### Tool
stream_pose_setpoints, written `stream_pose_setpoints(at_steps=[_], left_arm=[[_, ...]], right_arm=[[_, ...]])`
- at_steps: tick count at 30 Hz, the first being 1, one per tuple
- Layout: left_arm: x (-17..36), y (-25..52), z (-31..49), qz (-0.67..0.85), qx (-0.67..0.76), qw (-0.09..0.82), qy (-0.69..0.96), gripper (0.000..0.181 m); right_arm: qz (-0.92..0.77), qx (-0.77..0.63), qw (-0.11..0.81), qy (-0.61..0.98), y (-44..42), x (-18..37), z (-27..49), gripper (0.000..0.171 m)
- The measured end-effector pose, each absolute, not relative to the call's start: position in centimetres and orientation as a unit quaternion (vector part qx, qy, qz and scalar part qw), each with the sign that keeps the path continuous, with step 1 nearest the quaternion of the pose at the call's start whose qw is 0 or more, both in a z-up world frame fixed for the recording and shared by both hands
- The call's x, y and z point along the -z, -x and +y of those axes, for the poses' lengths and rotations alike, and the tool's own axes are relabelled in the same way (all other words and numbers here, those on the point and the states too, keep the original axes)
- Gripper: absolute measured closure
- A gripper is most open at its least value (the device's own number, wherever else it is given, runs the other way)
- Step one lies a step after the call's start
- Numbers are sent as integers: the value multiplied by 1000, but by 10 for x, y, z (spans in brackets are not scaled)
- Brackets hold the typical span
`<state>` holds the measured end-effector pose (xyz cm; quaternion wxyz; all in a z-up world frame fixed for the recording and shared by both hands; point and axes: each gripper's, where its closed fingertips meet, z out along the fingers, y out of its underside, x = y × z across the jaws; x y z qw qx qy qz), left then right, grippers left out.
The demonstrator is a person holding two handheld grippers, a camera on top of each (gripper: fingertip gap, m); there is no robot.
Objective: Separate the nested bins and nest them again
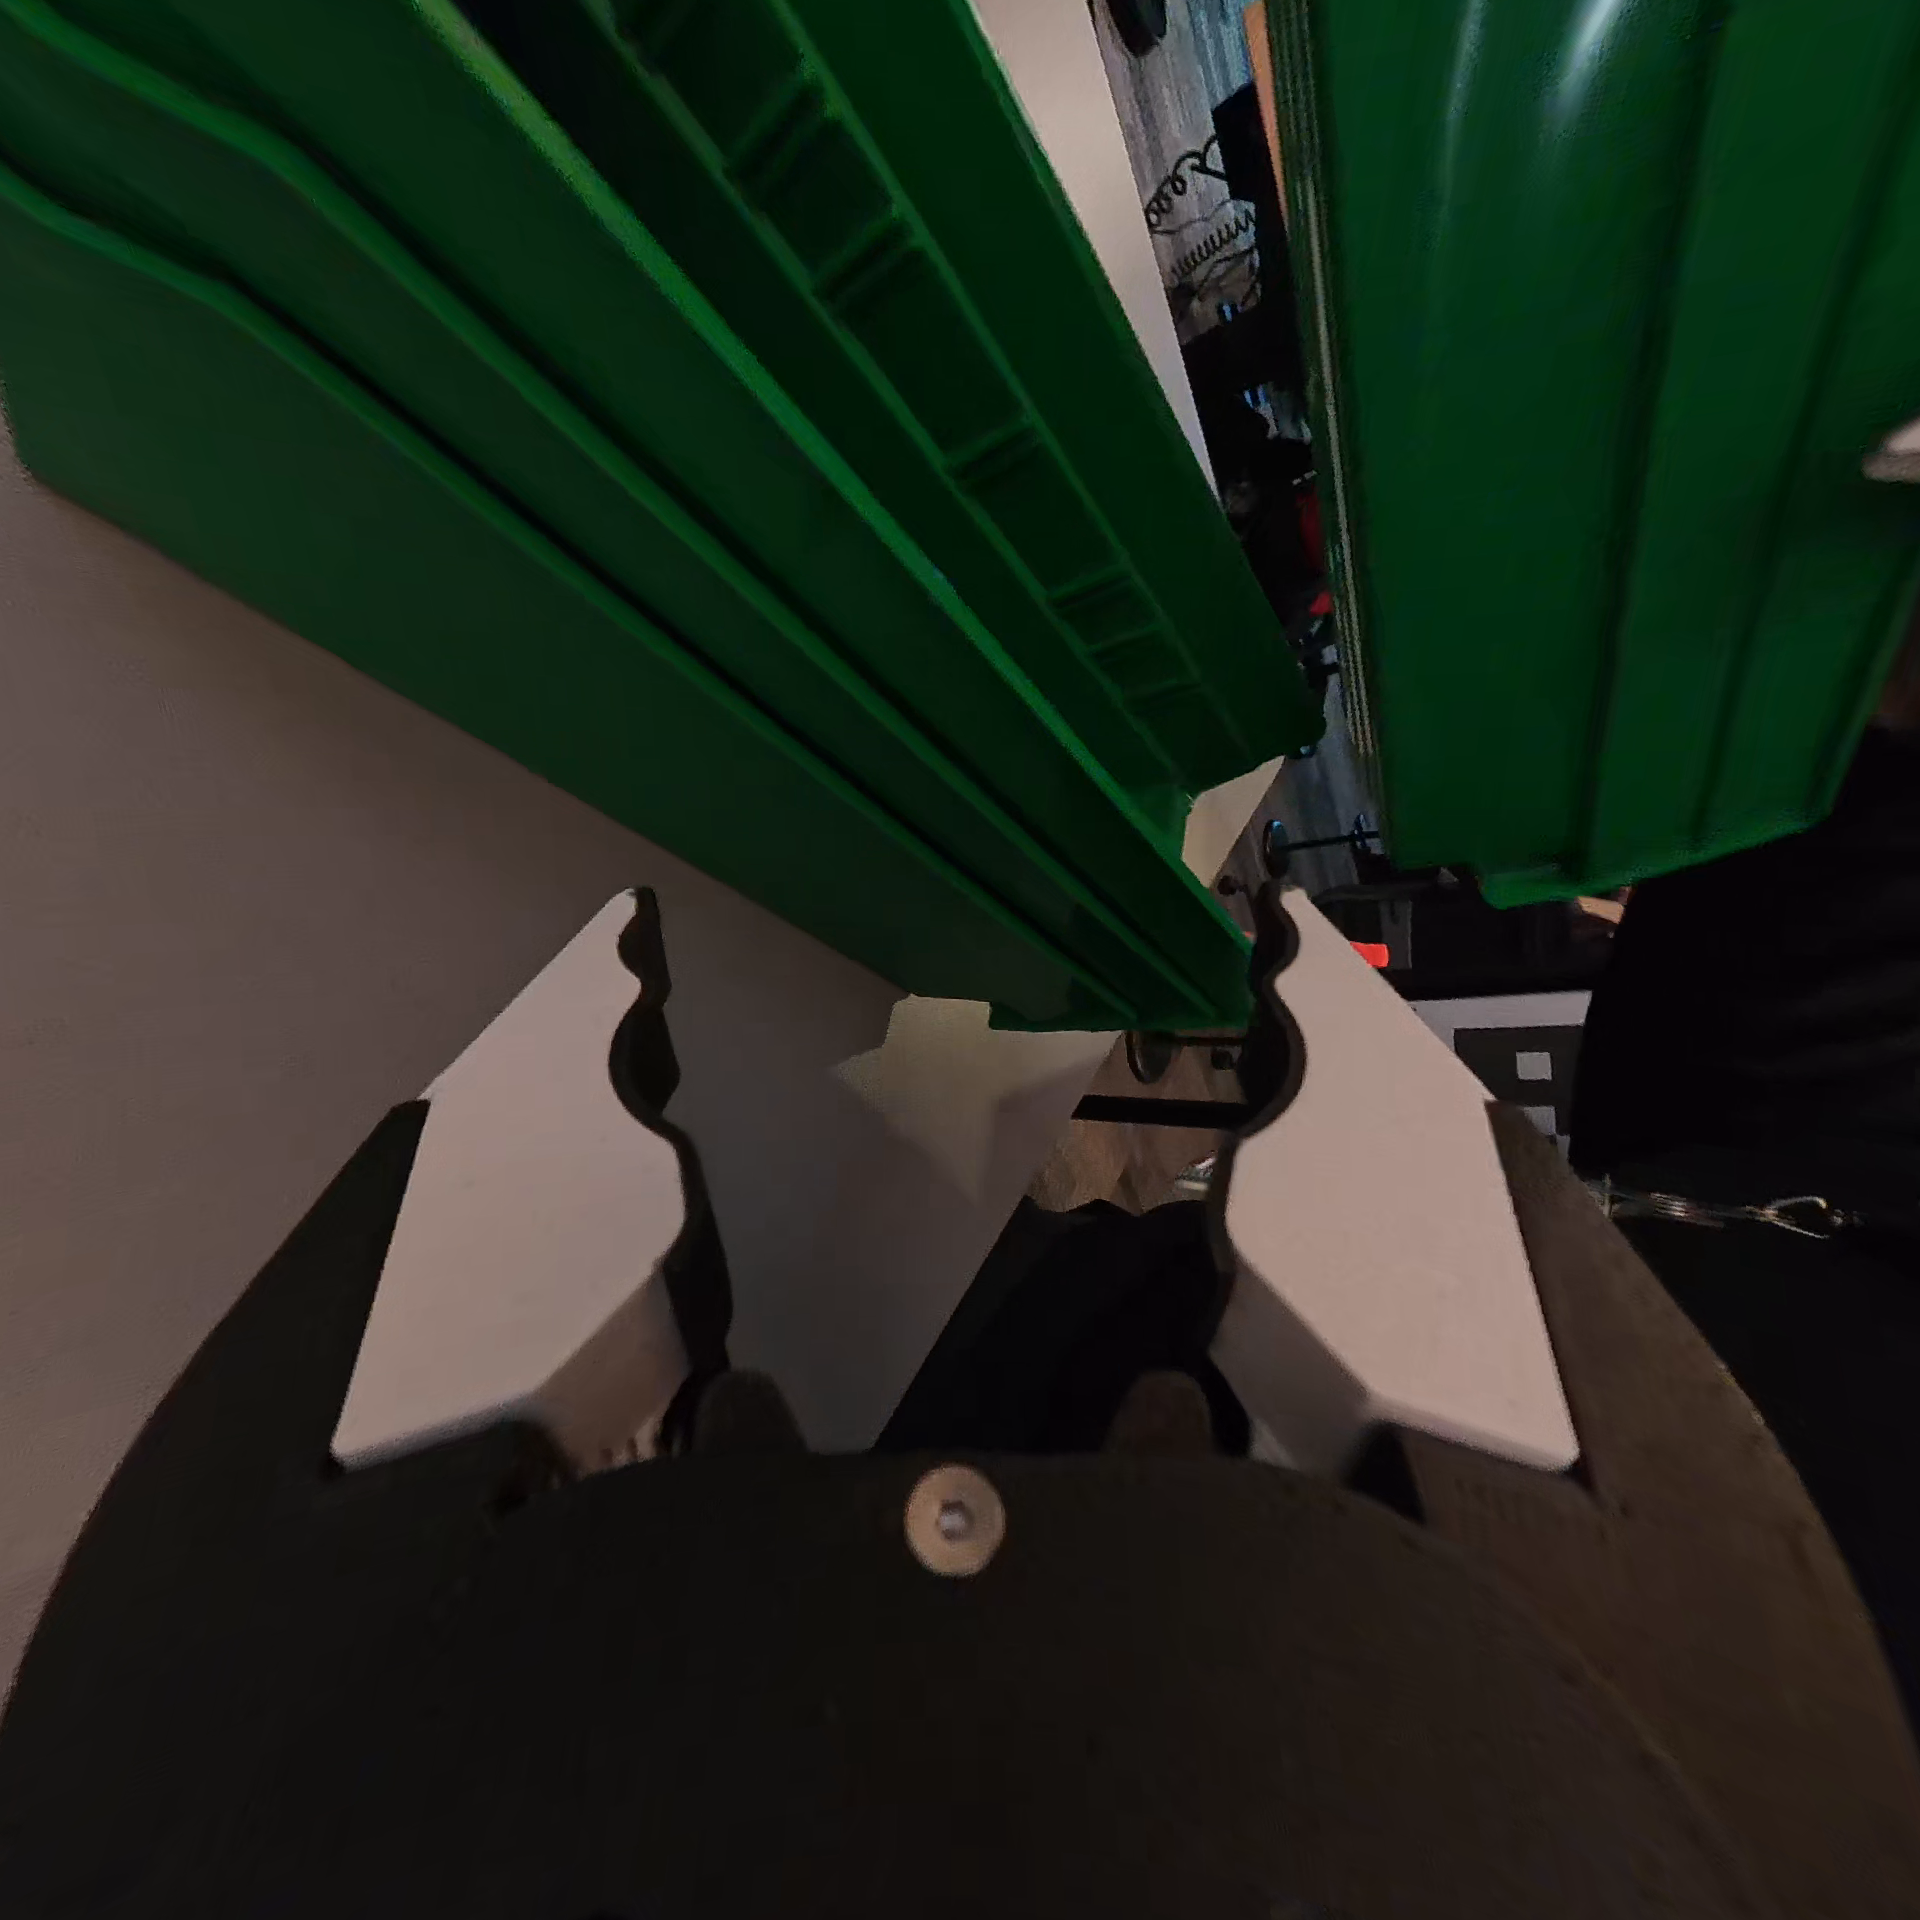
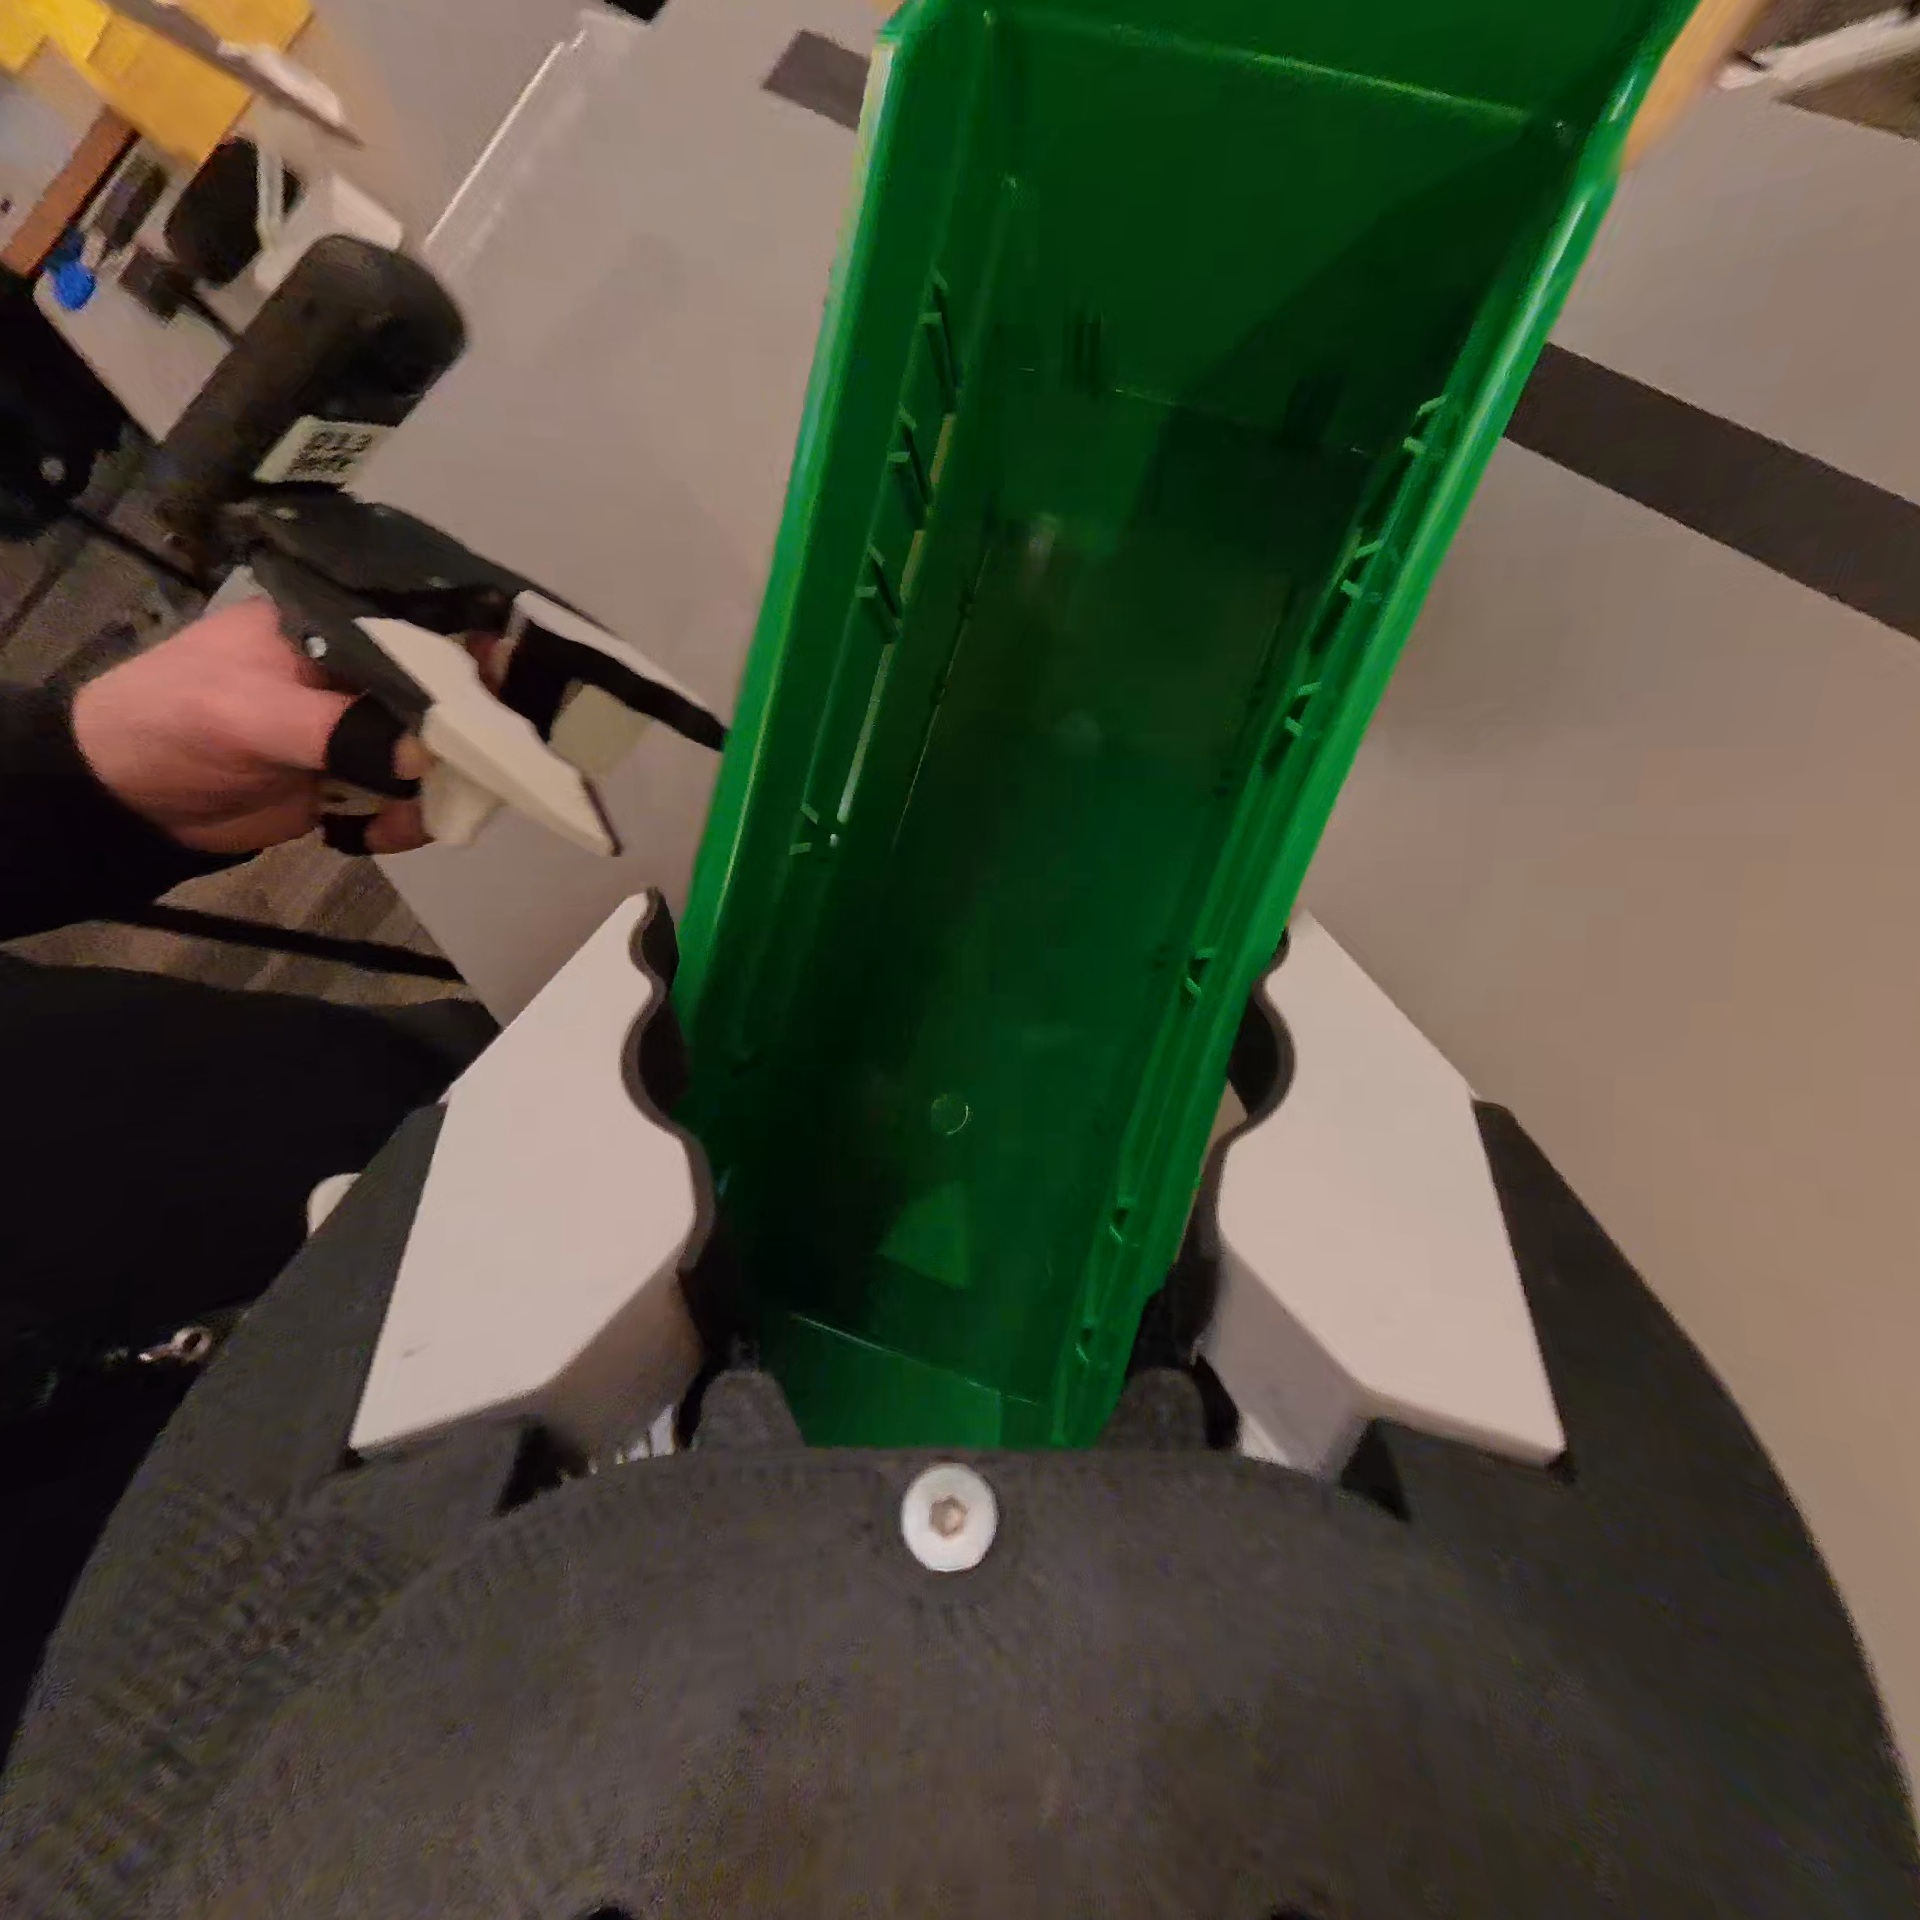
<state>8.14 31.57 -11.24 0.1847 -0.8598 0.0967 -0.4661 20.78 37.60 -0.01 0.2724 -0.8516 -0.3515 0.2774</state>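
In the left wrist view a stack of nested green bins point(image 1: 582, 457) lies on the white table point(image 1: 208, 831). My left gripper point(image 1: 956, 935) is open, and the stack's near corner sits between its fingers, close to the right one. A separate green bin point(image 1: 1579, 468) hangs at the upper right. In the right wrist view my right gripper point(image 2: 966, 925) is shut on this green bin point(image 2: 1122, 623), gripping its side walls, with the open inside facing the camera. The left gripper point(image 2: 665, 790) also shows there, open, in a person's hand just left of the held bin.
The white table point(image 2: 1662, 831) has a dark stripe point(image 2: 1714, 488) across it at the right. A person's hand and dark sleeve point(image 2: 208, 727) are at the left. Office furniture and yellow shelving point(image 2: 156, 62) stand far behind.
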Motion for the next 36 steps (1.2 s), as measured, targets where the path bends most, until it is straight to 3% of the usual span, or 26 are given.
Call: stream_pose_setpoints(at_steps=[14, 20, 30, 36], left_arm=[[122, -57, 318, 56, 465, 193, 862, 74], [124, -52, 317, 50, 466, 194, 862, 74], [125, -56, 317, 60, 470, 192, 860, 74], [125, -57, 318, 62, 472, 194, 858, 74]], right_arm=[[-441, -212, 180, 853, -117, 26, 360, 62], [-435, -177, 160, 868, -118, 78, 367, 56], [-427, -175, 170, 871, -112, 82, 373, 58], [-421, -168, 226, 862, -111, 92, 378, 57]])
